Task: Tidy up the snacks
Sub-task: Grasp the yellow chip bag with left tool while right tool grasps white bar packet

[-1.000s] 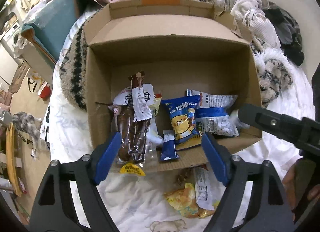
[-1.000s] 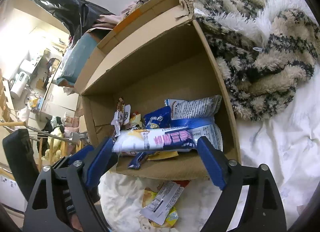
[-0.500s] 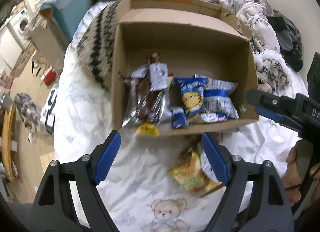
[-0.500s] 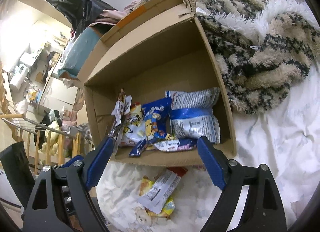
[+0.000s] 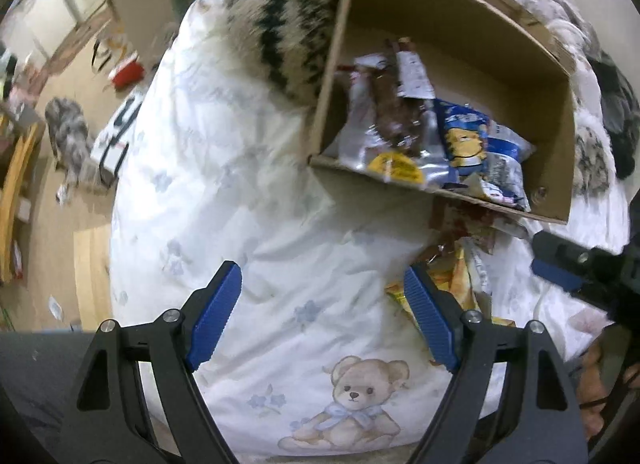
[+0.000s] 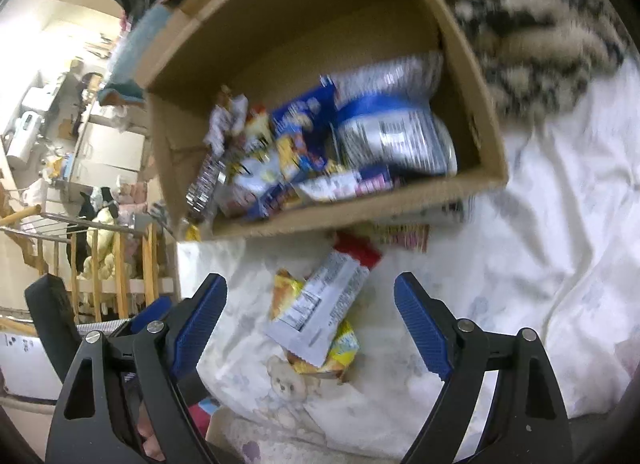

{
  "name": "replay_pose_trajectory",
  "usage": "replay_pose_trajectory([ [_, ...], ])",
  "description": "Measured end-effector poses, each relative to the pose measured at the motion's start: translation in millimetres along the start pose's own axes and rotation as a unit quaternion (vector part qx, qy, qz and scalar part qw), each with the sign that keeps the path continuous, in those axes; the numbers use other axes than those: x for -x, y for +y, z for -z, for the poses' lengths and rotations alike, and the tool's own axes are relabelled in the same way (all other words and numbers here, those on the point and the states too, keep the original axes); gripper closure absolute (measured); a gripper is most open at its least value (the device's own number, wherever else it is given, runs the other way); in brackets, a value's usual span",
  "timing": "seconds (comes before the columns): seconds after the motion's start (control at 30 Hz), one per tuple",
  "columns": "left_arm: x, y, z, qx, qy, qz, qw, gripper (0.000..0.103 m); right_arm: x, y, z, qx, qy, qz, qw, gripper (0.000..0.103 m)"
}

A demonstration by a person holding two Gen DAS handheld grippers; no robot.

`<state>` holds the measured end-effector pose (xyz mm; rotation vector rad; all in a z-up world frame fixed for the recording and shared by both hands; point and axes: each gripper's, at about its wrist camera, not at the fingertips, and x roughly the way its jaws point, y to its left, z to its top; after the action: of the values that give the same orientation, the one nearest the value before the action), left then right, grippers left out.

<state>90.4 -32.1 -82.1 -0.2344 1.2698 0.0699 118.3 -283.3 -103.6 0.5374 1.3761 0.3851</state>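
A cardboard box (image 5: 556, 168) lies on the bed with several snack packs inside, among them a blue bag (image 5: 464, 140) and a brown sausage pack (image 5: 396, 112). The box also shows in the right wrist view (image 6: 484, 132). In front of it on the sheet lie a white-and-red wrapper (image 6: 320, 308) on a yellow snack bag (image 6: 340, 348); the yellow bag also shows in the left wrist view (image 5: 460, 280). My left gripper (image 5: 324, 316) is open and empty above the sheet. My right gripper (image 6: 312, 324) is open and empty, just short of the wrapper.
A striped fluffy blanket (image 5: 280, 16) lies behind and left of the box. The white sheet has a teddy bear print (image 5: 352, 396). The bed's left edge drops to a cluttered floor (image 5: 60, 144). A wooden rack (image 6: 120, 256) stands left of the bed.
Both grippers have pulled back from the box toward the near side of the bed. The pink-and-white pack the right gripper held now lies in the box. The left view has swung left.
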Motion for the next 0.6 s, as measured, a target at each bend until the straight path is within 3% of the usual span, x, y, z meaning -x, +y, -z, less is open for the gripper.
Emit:
replay_pose_trajectory([
  [0.2, -2, 3, -1, 0.006, 0.005, 0.000, 1.0000, 0.022, -39, -7, -4, -0.019, 0.055, 0.009, 0.998, 0.020],
  [0.27, -1, 2, -2, 0.004, 0.002, 0.002, 1.0000, 0.022, -49, -10, -4, -0.024, 0.070, 0.010, 0.997, 0.031],
  [0.4, -4, 3, 1, 0.007, 0.009, 0.006, 0.9999, 0.022, -63, -15, 2, -0.040, 0.087, 0.003, 0.995, 0.038],
  [0.43, -5, 3, 2, 0.009, 0.013, 0.010, 0.9998, 0.022, -63, -14, 3, -0.037, 0.087, 0.002, 0.996, 0.049],
  [0.53, -10, 1, 3, 0.006, 0.022, 0.012, 0.9997, 0.022, -60, -8, 4, -0.016, 0.081, 0.013, 0.997, 0.067],
  [0.6, -11, -1, 3, 0.004, 0.025, 0.014, 0.9996, 0.022, -54, -8, 7, -0.007, 0.074, 0.020, 0.997, 0.069],
])
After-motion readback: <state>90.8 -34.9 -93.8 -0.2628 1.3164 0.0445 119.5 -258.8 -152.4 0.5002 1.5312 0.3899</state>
